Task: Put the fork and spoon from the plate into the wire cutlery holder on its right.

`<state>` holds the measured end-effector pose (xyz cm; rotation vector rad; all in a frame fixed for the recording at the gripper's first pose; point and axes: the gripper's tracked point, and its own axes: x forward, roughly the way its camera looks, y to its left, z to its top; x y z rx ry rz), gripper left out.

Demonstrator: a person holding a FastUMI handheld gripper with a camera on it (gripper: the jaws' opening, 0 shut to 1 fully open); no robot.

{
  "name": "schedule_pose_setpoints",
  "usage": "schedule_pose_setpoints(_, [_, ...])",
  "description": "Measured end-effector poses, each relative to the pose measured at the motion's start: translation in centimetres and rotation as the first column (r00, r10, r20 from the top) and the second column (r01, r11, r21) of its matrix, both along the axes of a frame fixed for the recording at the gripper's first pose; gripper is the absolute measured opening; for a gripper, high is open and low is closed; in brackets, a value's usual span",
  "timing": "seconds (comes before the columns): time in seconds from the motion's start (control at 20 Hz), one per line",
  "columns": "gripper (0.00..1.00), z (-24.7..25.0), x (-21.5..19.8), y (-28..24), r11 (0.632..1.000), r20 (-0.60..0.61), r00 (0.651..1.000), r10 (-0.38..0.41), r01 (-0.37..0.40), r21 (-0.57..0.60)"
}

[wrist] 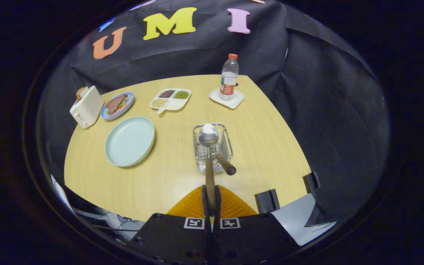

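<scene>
Wooden in its handle and steel in its bowl, the spoon point(209, 154) stands pinched between the two fingers of the gripper point(211, 197), both pressing on the handle's lower end, with its bowl raised over the wire cutlery holder point(214, 147) just ahead. One other wooden handle point(226, 164) leans out of that holder toward the right; its head is hidden inside the mesh, so whether it is the fork cannot be told. Left of the holder lies one pale green plate point(130, 141), bare on top. Beyond it, well apart, sit one white toaster point(86, 106) with bread in its slot, one blue plate point(117, 105) carrying meat and vegetables, and one divided white tray point(170, 99) with three fillings of beans or grains. One clear water bottle point(229, 77) with a red cap stands upright on a white square coaster point(226, 98) beyond the holder, to the right. All rest on a light wooden table point(263, 147).
</scene>
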<state>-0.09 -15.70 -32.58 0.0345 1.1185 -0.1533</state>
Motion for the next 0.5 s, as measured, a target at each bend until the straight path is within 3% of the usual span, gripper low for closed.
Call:
schedule_pose_setpoints(0.3, [0.03, 0.1, 0.9, 0.1, 1.0, -0.015, 1.0, -0.018, 0.018, -0.013])
schedule_pose_setpoints(0.5, [0.07, 0.6, 2.1, 0.3, 0.999, -0.008, 1.0, 0.011, -0.011, -0.043])
